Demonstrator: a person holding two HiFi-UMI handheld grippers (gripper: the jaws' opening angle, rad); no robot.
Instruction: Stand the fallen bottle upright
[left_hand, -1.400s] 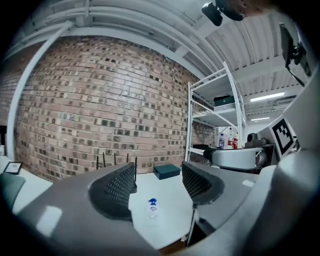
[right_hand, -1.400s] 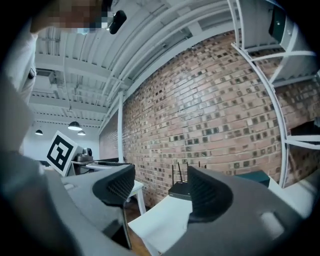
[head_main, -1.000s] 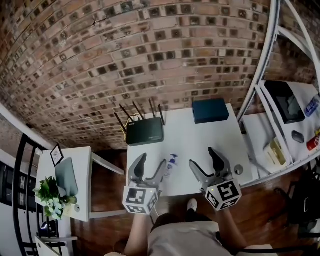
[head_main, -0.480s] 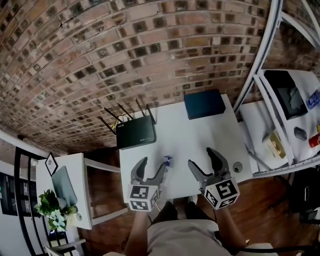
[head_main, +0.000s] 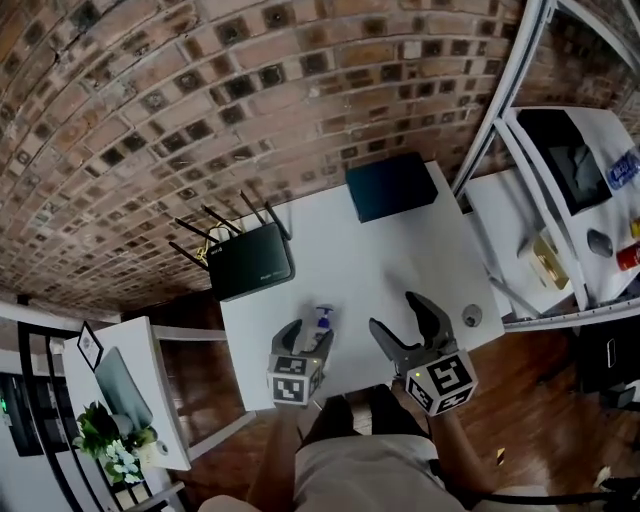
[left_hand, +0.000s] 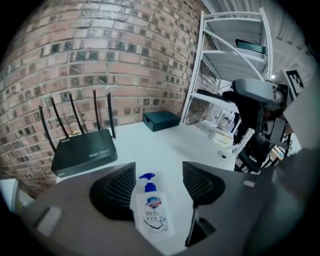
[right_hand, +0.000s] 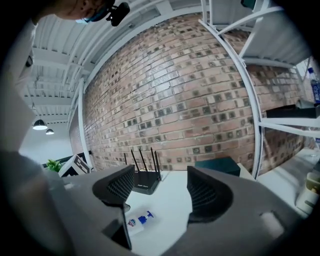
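The fallen bottle (head_main: 320, 322) is a clear pump bottle with a blue pump head and a blue-and-white label. It lies on its side near the front edge of the white table (head_main: 400, 255). My left gripper (head_main: 308, 336) is low over it and open. In the left gripper view the bottle (left_hand: 154, 214) lies lengthwise between the two jaws, pump pointing away, and neither pad presses on it. My right gripper (head_main: 396, 313) hovers open and empty to the right. In its own view the bottle (right_hand: 136, 221) shows at the lower left.
A black router (head_main: 250, 266) with several antennas sits at the table's back left, and a dark blue box (head_main: 391, 186) at the back right. A small round object (head_main: 472, 316) lies near the table's right edge. A white shelf rack (head_main: 560, 200) stands to the right, in front of the brick wall.
My left gripper has dropped and tipped downward, so its jaws now straddle the bottle. The right gripper has sunk a little. The bottle has not moved.
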